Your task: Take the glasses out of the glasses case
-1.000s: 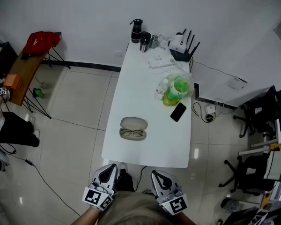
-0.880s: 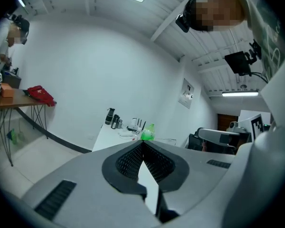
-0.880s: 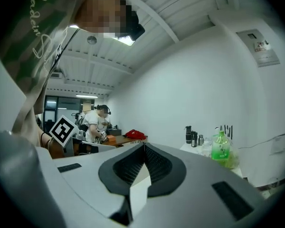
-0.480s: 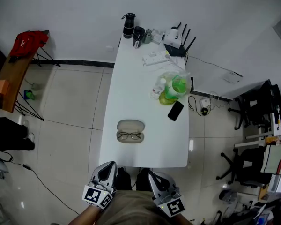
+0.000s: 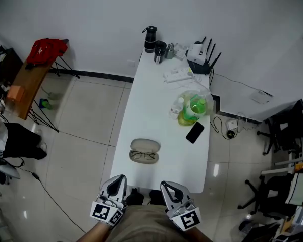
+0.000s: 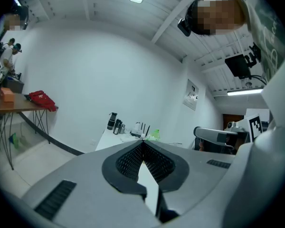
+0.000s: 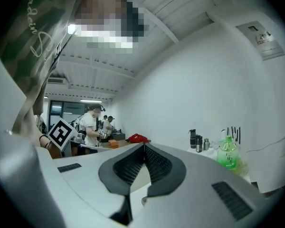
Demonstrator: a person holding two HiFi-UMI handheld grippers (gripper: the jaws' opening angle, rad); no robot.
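The left tongs [image 5: 118,178] and the right tongs [image 5: 166,185] sit side by side at the bottom centre of the head view, close to the person's body, with their tips pointing up the frame. Each carries a marker cube at its rear end, the left [image 5: 105,213] and the right [image 5: 189,219]. In both gripper views the jaws meet at the tips, with nothing between them.

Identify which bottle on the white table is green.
The green bottle mid-table, just beyond the black phone. The small clear bottle next to it is colourless, and the flask at the far end is black.
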